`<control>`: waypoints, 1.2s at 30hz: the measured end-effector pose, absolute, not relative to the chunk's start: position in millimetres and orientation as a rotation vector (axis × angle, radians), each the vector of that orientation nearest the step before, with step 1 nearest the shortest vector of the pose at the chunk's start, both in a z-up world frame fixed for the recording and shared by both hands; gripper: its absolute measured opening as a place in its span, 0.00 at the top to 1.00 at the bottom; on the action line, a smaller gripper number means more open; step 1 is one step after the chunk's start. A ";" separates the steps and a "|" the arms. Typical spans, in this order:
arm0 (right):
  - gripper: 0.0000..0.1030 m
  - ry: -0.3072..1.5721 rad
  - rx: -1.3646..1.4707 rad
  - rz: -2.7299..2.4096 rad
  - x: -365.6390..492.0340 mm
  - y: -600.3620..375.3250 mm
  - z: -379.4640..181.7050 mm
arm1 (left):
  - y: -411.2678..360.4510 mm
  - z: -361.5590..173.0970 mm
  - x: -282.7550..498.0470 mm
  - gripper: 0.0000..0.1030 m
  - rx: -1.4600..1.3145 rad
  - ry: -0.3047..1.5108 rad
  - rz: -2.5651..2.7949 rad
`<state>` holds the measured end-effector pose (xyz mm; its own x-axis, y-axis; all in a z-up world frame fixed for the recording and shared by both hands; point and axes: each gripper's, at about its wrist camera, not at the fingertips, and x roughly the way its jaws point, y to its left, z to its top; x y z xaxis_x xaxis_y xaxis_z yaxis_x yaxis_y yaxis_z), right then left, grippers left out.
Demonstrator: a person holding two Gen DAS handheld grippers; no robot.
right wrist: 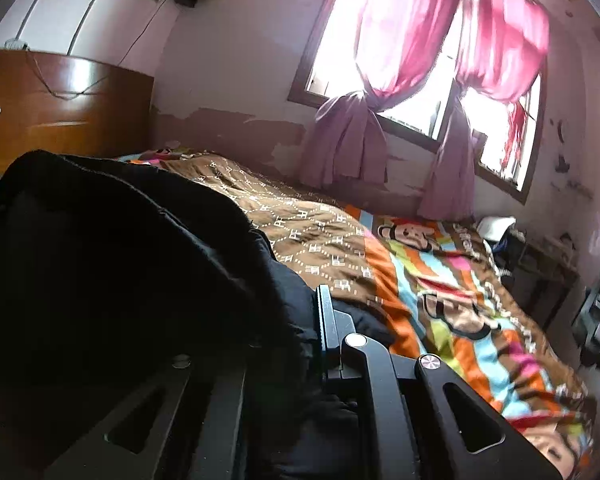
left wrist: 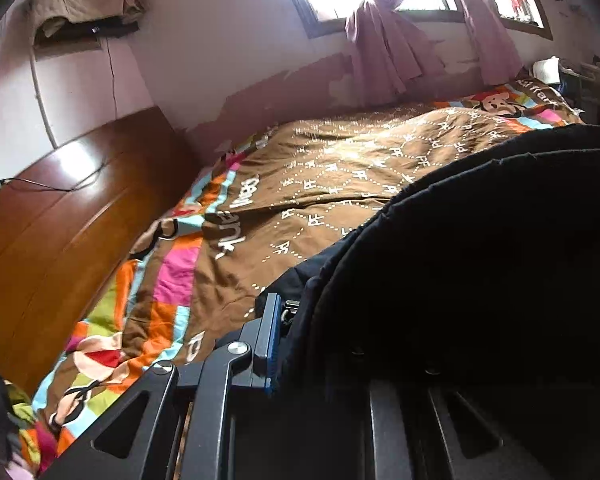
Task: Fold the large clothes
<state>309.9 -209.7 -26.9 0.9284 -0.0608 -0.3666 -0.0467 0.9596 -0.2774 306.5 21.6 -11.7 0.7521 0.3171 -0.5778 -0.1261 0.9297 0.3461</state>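
Observation:
A large black garment (left wrist: 480, 248) fills the right half of the left wrist view, bulging up over the bed. My left gripper (left wrist: 296, 320) is shut on the black garment's edge; only its left finger (left wrist: 270, 340) shows, the other is buried in cloth. In the right wrist view the same black garment (right wrist: 120, 248) covers the left half. My right gripper (right wrist: 304, 344) is shut on the black garment too, with the right finger (right wrist: 326, 336) visible and the left one hidden under fabric. The garment hangs between both grippers above the bedspread.
The bed carries a brown bedspread (left wrist: 340, 168) with a bright cartoon-monkey border (right wrist: 460, 300). A wooden headboard (left wrist: 60, 208) stands at the left. Behind the bed are a peeling wall and a window with pink curtains (right wrist: 400, 60). Dark furniture (right wrist: 596, 312) stands by the bed's right end.

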 end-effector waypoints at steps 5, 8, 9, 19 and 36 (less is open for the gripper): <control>0.92 0.466 -0.285 0.018 362.9 -199.7 -38.4 | 31.0 -33.8 343.8 0.85 0.228 0.766 0.229; 0.92 0.531 -0.273 0.031 382.4 -198.4 -51.7 | 31.2 -38.4 347.6 0.85 0.210 0.765 0.219; 0.92 0.548 -0.265 0.035 386.2 -197.9 -55.6 | 31.5 -38.5 347.5 0.84 0.206 0.766 0.213; 0.46 0.532 -0.206 -0.015 361.2 -214.7 -43.7 | 49.4 -28.4 341.1 0.78 0.106 0.817 0.170; 0.11 0.410 -0.126 0.034 278.5 -227.1 -6.7 | 35.7 21.4 259.1 0.00 0.125 0.555 0.132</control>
